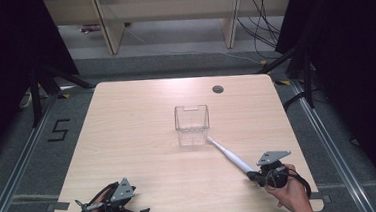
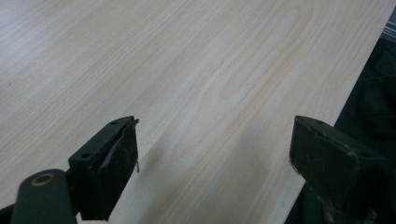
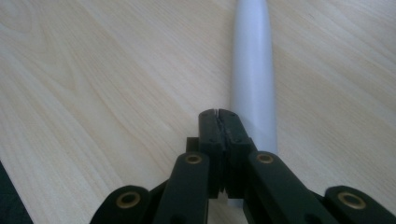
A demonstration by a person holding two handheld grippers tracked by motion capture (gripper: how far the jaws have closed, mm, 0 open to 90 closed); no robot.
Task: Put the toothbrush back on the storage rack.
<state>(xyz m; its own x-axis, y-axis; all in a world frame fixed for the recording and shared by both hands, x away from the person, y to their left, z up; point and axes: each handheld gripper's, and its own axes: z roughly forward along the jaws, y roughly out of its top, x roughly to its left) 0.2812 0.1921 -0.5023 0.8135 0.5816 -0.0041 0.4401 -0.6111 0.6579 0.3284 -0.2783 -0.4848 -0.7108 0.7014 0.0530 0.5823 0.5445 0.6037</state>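
From above, the right gripper (image 1: 255, 175) near the desk's (image 1: 128, 140) right front corner has its jaws closed together beside the toothbrush (image 1: 229, 154), whose head touches the clear bin (image 1: 192, 124). The left gripper view shows the left gripper (image 2: 212, 149) spread wide over bare desk at its front edge.

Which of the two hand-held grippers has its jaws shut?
The right hand-held gripper: its jaws meet above a white toothbrush. The left hand-held gripper has its jaws spread wide over bare table.
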